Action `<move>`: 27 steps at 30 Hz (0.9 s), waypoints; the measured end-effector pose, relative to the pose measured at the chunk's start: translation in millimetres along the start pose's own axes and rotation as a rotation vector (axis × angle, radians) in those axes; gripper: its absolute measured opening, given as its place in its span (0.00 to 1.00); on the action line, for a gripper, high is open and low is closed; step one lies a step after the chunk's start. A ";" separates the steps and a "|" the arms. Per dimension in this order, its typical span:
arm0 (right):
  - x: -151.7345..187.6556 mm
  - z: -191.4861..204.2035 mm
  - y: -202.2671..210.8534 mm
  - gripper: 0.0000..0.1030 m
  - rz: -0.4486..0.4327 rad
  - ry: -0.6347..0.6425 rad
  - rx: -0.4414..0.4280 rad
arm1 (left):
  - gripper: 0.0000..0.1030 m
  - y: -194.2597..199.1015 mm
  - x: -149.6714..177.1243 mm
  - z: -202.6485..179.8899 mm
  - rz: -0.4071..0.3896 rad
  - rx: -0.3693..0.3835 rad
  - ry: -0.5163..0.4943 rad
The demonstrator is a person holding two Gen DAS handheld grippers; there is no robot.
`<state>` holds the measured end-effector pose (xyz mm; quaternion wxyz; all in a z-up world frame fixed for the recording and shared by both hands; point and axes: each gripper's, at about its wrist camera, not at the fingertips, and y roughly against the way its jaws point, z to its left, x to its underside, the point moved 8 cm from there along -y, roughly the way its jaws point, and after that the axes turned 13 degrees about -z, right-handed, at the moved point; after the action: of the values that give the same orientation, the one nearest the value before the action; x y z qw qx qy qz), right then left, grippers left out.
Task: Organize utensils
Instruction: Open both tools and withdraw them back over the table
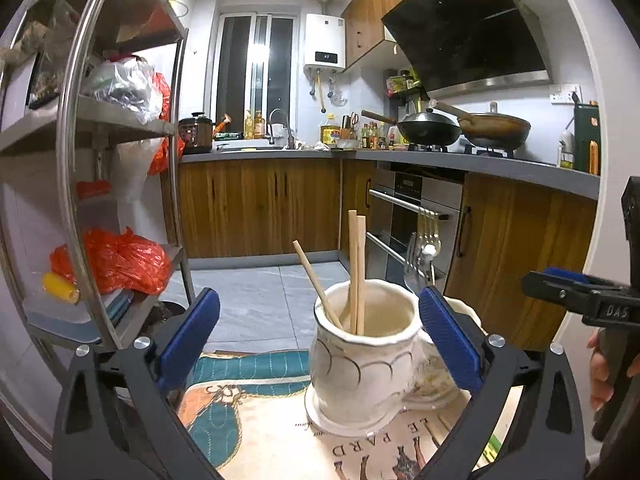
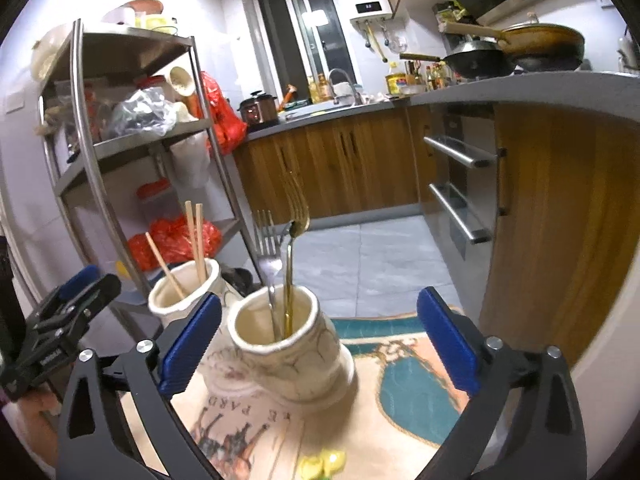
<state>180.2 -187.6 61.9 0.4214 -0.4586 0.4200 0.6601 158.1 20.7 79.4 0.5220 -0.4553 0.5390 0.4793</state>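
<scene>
We see two cream jars on a printed cloth (image 2: 400,412). The chopstick jar (image 1: 360,364) holds three wooden chopsticks (image 1: 356,272); at its 3 o'clock, the fork jar (image 2: 292,344) holds a silver fork (image 2: 267,248) and a gold fork (image 2: 294,216). Our left gripper (image 1: 320,344) and right gripper (image 2: 320,344) both gape wide, empty. Only the right view looks into the fork jar; the left view hides most of it.

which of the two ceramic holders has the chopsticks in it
The holder on the left, in front of the left gripper; wooden chopsticks stand in it. The right holder has forks instead.
</scene>
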 end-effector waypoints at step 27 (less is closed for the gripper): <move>101.1 -36.7 59.7 0.95 0.262 0.089 0.117 | 0.95 40.9 114.6 -51.4 0.362 0.113 0.000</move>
<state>110.5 -222.3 -33.4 0.3384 -0.4035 0.5323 0.6629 106.4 -24.1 -33.6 0.4517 -0.3210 0.6381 0.5345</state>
